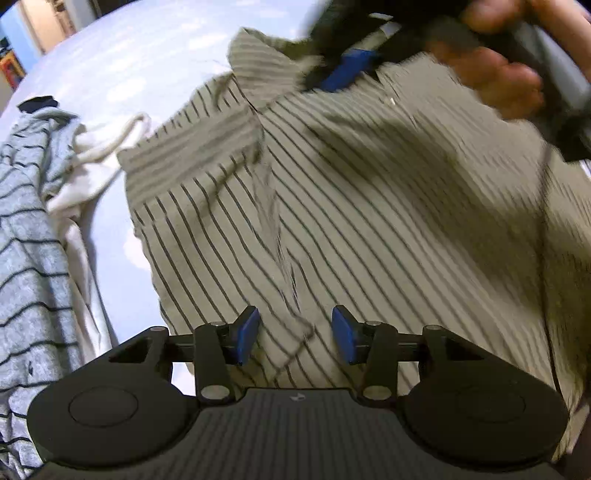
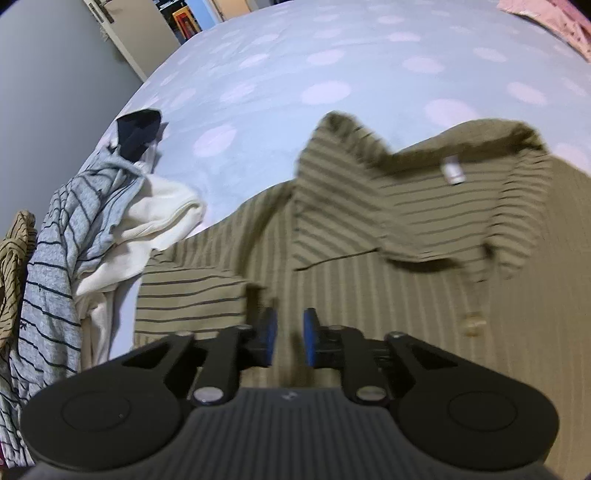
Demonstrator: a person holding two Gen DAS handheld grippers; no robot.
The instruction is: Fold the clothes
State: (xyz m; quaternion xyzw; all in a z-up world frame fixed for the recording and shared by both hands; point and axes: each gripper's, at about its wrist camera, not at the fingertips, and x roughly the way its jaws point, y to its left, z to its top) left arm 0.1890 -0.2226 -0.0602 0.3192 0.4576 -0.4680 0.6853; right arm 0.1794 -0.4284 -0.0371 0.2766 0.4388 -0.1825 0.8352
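Note:
An olive shirt with thin dark stripes (image 1: 369, 206) lies spread on the bed, collar at the far end. My left gripper (image 1: 295, 336) is open low over the shirt's near part, and a loose fold of cloth lies between its blue pads (image 1: 247, 336) without being pinched. My right gripper (image 1: 347, 70), held by a hand (image 1: 495, 74), hovers blurred over the collar area. In the right wrist view the right gripper (image 2: 290, 336) stands open with a narrow gap above the shirt (image 2: 406, 295). The collar (image 2: 424, 147) with its white label is beyond it.
The bed has a light blue dotted cover (image 2: 295, 74). A pile of clothes lies on the left: a grey striped top (image 1: 26, 258), a white garment (image 1: 92, 162) and a dark piece (image 2: 138, 131). A pink cloth (image 2: 554, 18) lies far right. A wall and door (image 2: 55, 92) stand at left.

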